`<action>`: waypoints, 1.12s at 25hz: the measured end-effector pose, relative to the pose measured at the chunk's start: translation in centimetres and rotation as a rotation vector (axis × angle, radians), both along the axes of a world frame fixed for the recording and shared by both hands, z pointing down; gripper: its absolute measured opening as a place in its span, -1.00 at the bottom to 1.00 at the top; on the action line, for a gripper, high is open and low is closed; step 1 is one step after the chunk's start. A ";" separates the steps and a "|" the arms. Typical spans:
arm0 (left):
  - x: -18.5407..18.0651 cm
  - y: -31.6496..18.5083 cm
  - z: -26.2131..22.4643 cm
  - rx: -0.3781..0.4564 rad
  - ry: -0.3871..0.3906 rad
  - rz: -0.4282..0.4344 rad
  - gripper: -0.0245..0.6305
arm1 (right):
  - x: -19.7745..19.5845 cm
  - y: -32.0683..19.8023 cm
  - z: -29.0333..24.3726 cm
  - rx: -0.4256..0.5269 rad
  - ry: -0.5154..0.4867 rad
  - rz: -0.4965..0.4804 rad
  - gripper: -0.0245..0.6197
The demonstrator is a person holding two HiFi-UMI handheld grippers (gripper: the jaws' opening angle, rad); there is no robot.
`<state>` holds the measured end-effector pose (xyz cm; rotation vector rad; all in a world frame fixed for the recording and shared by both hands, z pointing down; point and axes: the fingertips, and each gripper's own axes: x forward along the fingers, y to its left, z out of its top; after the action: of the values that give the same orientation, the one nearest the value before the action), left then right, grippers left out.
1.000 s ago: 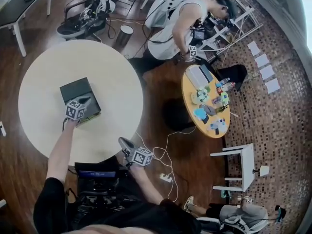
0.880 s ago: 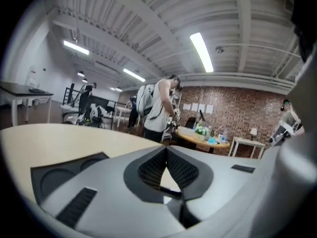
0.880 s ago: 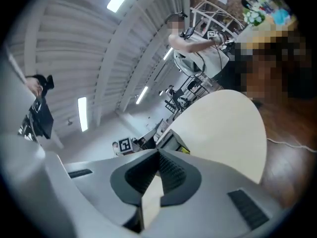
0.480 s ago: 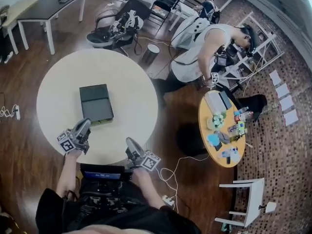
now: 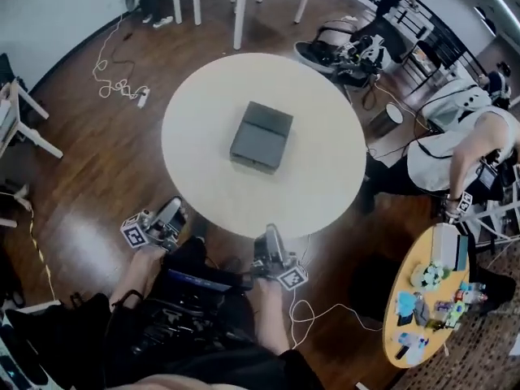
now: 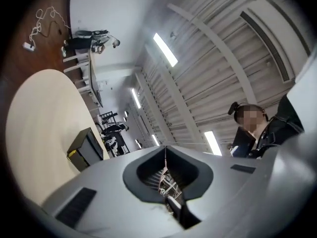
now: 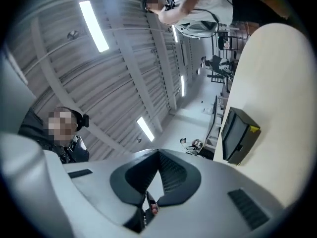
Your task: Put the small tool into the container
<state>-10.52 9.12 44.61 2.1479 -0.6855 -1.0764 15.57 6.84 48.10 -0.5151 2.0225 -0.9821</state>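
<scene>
Two grippers sit at the near side of the round table [image 5: 211,96]. On the left, the left gripper [image 5: 173,212] is off the table's edge, jaws pressed together with nothing in them, angled up so its view catches the ceiling. The box [image 5: 262,136] sits about mid-table, lid down, well apart from both grippers. There's a yellow bit [image 7: 254,129] at one corner. Can't spot the tool in any view. The right gripper [image 5: 269,236] is right at the table's edge, jaws closed tight and empty too.
</scene>
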 end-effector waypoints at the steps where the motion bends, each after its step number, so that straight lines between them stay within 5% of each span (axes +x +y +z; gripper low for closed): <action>1: -0.4 1.6 -1.1 0.011 0.012 -0.008 -0.93 | -0.7 0.3 -0.3 0.001 -0.005 -0.021 -0.98; 7: -3.4 5.3 -6.5 0.111 -0.095 -0.043 -0.94 | -1.4 2.5 -6.4 0.152 -0.076 -0.028 -0.98; 12: -1.9 4.7 -11.7 0.190 -0.066 0.050 -0.94 | 1.1 4.4 -8.3 0.214 0.020 0.089 -0.98; 15: -2.5 5.6 -11.1 0.220 -0.119 0.060 -0.94 | 2.3 6.3 -8.6 0.213 0.070 0.151 -0.98; 20: -4.2 8.7 -8.8 0.181 -0.188 0.122 -0.94 | 1.3 10.4 -8.6 0.143 0.123 0.272 -0.99; 25: -2.9 12.3 -5.7 0.108 -0.373 0.251 -0.94 | -1.9 16.1 -8.9 0.089 0.187 0.362 -0.99; 28: -3.6 14.3 -4.6 0.081 -0.363 0.305 -0.94 | -5.1 19.2 -10.0 0.091 0.241 0.371 -0.99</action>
<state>-14.16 23.38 39.99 2.4491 -0.4543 -0.5684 10.52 26.06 38.13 -0.9560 2.0675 -0.6232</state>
